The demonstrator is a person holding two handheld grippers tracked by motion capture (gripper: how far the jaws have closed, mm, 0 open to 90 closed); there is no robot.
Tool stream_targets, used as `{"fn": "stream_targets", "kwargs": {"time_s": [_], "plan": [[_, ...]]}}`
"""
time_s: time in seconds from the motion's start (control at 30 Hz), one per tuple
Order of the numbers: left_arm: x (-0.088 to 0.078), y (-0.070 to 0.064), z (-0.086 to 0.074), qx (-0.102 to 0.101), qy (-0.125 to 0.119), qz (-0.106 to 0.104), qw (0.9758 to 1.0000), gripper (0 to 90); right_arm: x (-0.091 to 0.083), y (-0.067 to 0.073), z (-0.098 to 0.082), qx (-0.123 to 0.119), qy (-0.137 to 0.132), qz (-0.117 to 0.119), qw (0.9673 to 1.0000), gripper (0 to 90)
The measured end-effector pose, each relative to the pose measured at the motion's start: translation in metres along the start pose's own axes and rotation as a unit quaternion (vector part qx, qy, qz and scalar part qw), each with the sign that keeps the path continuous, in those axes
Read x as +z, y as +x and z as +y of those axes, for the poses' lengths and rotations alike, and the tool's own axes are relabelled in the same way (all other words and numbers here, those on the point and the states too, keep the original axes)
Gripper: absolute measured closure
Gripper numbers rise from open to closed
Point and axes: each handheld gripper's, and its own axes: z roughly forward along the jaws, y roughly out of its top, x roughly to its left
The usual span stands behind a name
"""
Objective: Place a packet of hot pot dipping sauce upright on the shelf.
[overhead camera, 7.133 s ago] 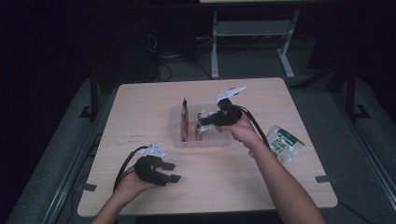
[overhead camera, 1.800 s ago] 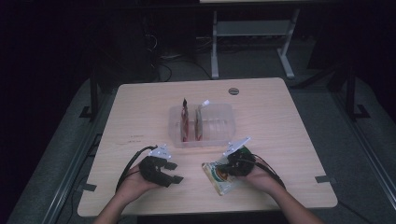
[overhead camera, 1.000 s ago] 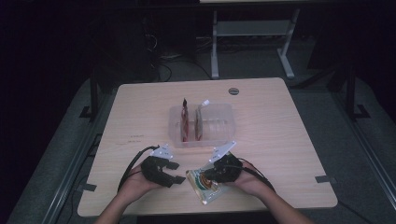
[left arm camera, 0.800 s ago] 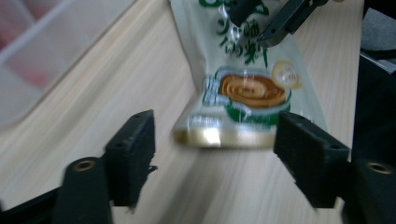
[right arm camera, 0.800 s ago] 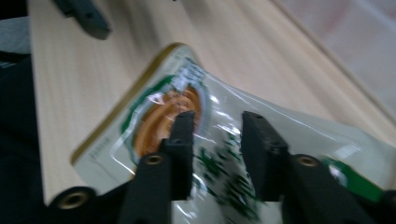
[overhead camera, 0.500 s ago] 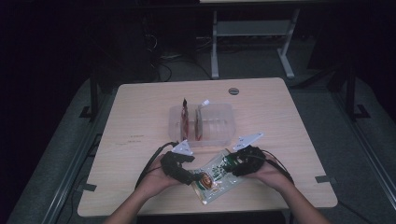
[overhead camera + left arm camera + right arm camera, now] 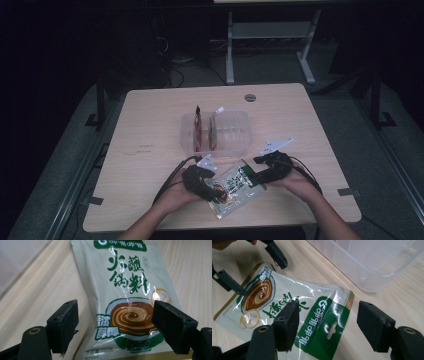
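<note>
In the lower centre of the high view, the sauce pouch [image 7: 235,187] lies flat on the table [image 7: 150,125], just below the clear container [image 7: 220,132]. The left gripper [image 7: 212,192] has just been opened wide and straddles the pouch's bowl picture without pressing. The right gripper [image 7: 260,175], also just opened, frames the green header. A firm pinch on each end is judged best. Green Chinese characters and "120" are printed.

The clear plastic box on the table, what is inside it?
Inside the clear plastic box two flat packets stand on edge at its left end; the rest looks bare. Their print cannot be read, and their lower parts are blurred behind the wall.
</note>
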Motion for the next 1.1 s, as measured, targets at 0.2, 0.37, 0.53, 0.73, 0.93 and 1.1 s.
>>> {"fn": "stream_targets", "kwargs": {"time_s": [0.2,0.37,0.53,0.73,0.93,1.1], "plan": [[0.004,-0.007,0.0,0.027,0.01,0.013,0.9995,30.2,0.0,-0.003,0.0,0.008,0.002,0.002,1.0,32.3],[0.003,-0.008,0.0,0.029,0.007,0.032,0.9991,45.2,-0.002,-0.004,-0.001,0.012,-0.002,-0.001,0.9999,30.8],[0.004,-0.011,0.002,0.045,0.01,0.05,0.9977,58.9,-0.002,-0.005,-0.001,0.015,-0.005,-0.003,0.9999,28.5],[0.005,-0.007,0.006,0.035,0.009,0.034,0.9988,79.7,-0.002,-0.005,0.0,0.018,-0.007,-0.003,0.9998,27.9],[0.003,0.0,0.004,0.02,-0.002,0.008,0.9998,88.6,-0.002,-0.005,0.0,0.017,-0.011,0.0,0.9998,25.4],[-0.003,0.006,0.002,0.012,-0.018,-0.015,0.9996,89.9,-0.006,-0.005,0.0,0.021,-0.019,0.019,0.9994,26.7]]}}
